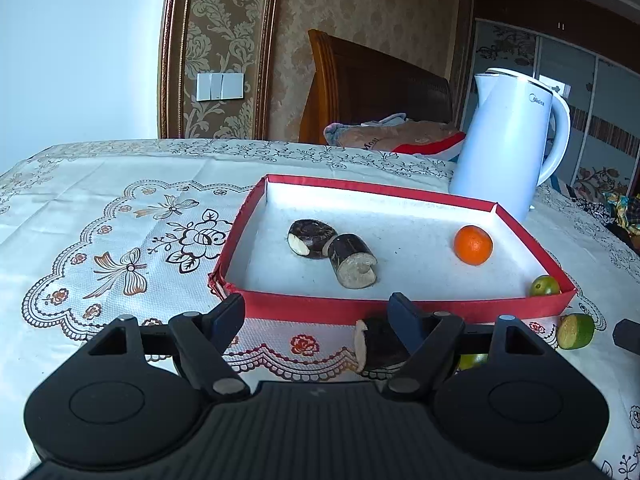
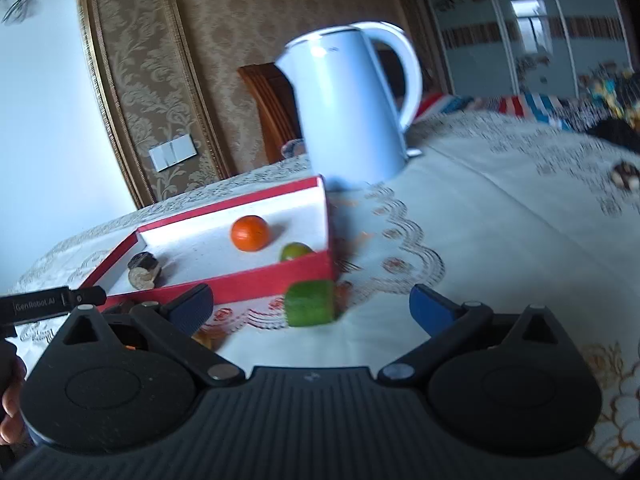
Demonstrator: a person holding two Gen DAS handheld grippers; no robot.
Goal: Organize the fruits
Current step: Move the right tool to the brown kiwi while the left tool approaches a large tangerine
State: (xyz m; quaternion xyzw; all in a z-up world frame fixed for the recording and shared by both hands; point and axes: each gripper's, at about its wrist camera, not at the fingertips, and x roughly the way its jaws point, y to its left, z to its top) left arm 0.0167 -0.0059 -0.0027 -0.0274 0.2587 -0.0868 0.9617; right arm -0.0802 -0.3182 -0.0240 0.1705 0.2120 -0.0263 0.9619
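A red box with a white floor [image 1: 400,306] [image 2: 240,286] holds two dark cut pieces [image 1: 352,260] [image 2: 143,269], an orange [image 1: 473,245] [image 2: 250,233] and a green citrus [image 1: 544,286] [image 2: 295,251] in its near right corner. My left gripper [image 1: 320,316] is open just before the box's front wall; a third dark piece [image 1: 376,346] lies on the cloth by its right finger. A green fruit [image 1: 576,330] [image 2: 310,304] lies outside the box, and another green one [image 1: 472,360] is partly hidden. My right gripper [image 2: 312,306] is open, with the blurred green fruit between its fingers.
A white kettle [image 1: 508,140] [image 2: 352,108] stands behind the box's right end. The table has a floral lace cloth [image 1: 120,240] [image 2: 500,220]. A small dark object [image 2: 625,174] lies far right. A wooden chair back [image 1: 372,84] is behind the table.
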